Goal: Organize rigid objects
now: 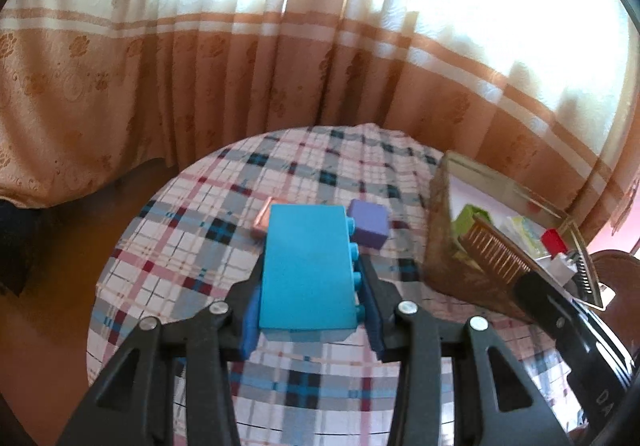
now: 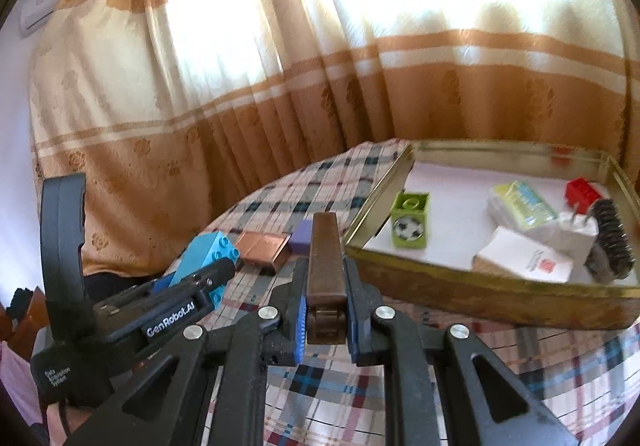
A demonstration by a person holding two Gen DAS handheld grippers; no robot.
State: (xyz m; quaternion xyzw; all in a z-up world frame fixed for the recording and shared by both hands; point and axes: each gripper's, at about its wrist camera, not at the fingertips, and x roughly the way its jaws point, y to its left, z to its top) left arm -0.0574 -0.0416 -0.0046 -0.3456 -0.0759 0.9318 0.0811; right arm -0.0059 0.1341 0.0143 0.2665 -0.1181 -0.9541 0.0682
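Observation:
My left gripper [image 1: 310, 273] is shut on a light blue studded brick [image 1: 308, 266], held clear above the plaid tablecloth; the right wrist view shows the same brick [image 2: 204, 250] in that gripper [image 2: 218, 274]. My right gripper [image 2: 326, 266] is shut on a narrow brown comb [image 2: 326, 258], seen edge-on. The comb's teeth [image 1: 496, 250] show in the left wrist view, beside the gold tin tray [image 2: 480, 286]. A purple block [image 1: 368, 224] and a flat copper-coloured box [image 1: 264, 220] lie on the cloth beyond the blue brick.
The tray holds a green football block [image 2: 410, 222], a red brick [image 2: 582, 192], a tissue pack [image 2: 520, 204], a white card [image 2: 524, 260] and a dark bristle brush [image 2: 610, 242]. The round table [image 1: 200, 246] drops off at the left. An orange-banded curtain [image 1: 240, 66] hangs behind.

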